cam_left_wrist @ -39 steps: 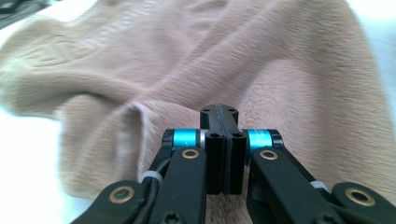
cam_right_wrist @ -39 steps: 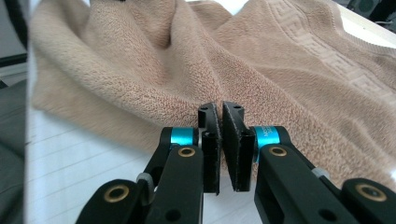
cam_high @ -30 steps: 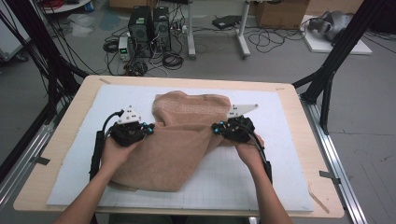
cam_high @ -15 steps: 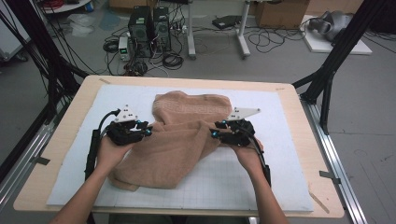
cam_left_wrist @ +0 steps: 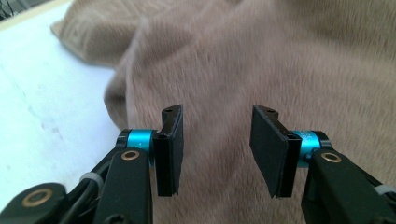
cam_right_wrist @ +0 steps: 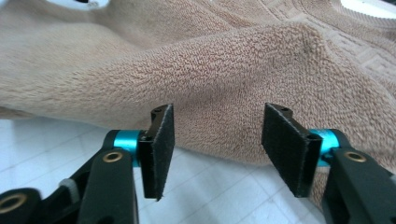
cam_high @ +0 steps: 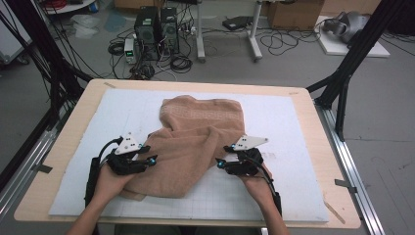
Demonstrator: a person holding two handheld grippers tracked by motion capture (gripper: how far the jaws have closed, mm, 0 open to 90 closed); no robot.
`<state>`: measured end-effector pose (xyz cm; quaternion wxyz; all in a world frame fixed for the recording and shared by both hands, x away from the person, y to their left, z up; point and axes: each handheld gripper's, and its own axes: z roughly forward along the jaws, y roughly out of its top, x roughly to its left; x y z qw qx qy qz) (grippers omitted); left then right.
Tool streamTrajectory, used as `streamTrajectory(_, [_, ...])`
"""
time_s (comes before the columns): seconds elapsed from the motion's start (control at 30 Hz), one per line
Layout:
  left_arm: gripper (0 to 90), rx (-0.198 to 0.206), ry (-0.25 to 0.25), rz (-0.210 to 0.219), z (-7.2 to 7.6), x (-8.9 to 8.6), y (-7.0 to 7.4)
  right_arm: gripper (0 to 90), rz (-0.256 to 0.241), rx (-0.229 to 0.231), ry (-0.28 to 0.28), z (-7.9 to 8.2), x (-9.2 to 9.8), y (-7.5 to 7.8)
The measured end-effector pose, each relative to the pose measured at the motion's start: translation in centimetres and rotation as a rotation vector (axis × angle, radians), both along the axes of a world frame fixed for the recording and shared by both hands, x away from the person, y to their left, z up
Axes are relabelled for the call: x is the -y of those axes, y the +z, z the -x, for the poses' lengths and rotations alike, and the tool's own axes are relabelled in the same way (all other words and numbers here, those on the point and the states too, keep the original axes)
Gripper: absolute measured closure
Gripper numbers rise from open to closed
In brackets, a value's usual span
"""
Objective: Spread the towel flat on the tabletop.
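Tan towel [cam_high: 195,142], one; hand-held grippers, two

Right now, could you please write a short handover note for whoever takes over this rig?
Left gripper: open, holding nothing, fingers over the near-left part of the tan towel.
Right gripper: open, holding nothing, at the towel's near-right edge; fingers just off the fabric.
Towel: lies crumpled on the white mat, its far part flat, one fold draped diagonally toward the near-left.
Done: nothing tidy yet; the towel is bunched, not neatly folded.
Left: probably grip an edge on each side, then straighten or fold.
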<state>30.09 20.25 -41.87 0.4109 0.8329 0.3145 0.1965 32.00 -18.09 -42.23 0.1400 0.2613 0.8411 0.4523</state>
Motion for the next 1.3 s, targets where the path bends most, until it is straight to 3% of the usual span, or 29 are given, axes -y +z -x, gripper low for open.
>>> streamTrajectory(0.1, [54.3, -0.026, 0.002, -0.033, -0.1, 0.0, -0.8, 40.9, 0.013, -0.001, -0.007, -0.4, -0.6, -0.4])
streamTrajectory(0.17, [54.4, -0.047, 0.008, -0.038, -0.3, 0.0, -1.3, 42.7, 0.035, -0.023, -0.012, -0.8, -0.9, -1.0])
streamTrajectory(0.27, [49.7, -0.073, 0.024, -0.083, -0.7, 0.3, -2.1, 49.0, 0.063, -0.055, -0.016, -1.4, -1.0, -1.8])
streamTrajectory(0.37, [51.6, -0.091, 0.024, -0.051, -1.0, 0.1, -2.5, 53.8, 0.082, -0.070, -0.017, -1.7, -1.2, -2.2])
streamTrajectory(0.47, [60.4, -0.089, 0.003, -0.049, -0.9, 0.2, -2.5, 61.8, 0.079, -0.082, -0.009, -1.9, -1.3, -2.6])
streamTrajectory(0.5, [69.7, -0.092, -0.014, -0.050, -0.8, 0.3, -2.4, 68.3, 0.079, -0.081, 0.001, -1.9, -1.4, -2.6])
streamTrajectory(0.67, [82.1, -0.097, -0.037, -0.053, -0.6, 0.6, -2.3, 79.5, 0.058, -0.100, 0.016, -2.1, -1.2, -2.6])
streamTrajectory(0.83, [85.3, -0.073, -0.029, -0.048, 0.0, 0.6, -1.9, 83.7, 0.088, -0.077, 0.032, -1.8, -0.8, -1.9])
streamTrajectory(1.13, [85.5, 0.006, -0.058, 0.075, 3.1, -0.1, 1.2, 83.6, 0.040, -0.022, 0.072, 1.0, 2.2, 1.4])
streamTrajectory(1.3, [85.5, 0.053, -0.090, 0.074, 4.9, 0.0, 2.7, 83.6, 0.024, 0.008, 0.087, 2.9, 3.9, 3.2])
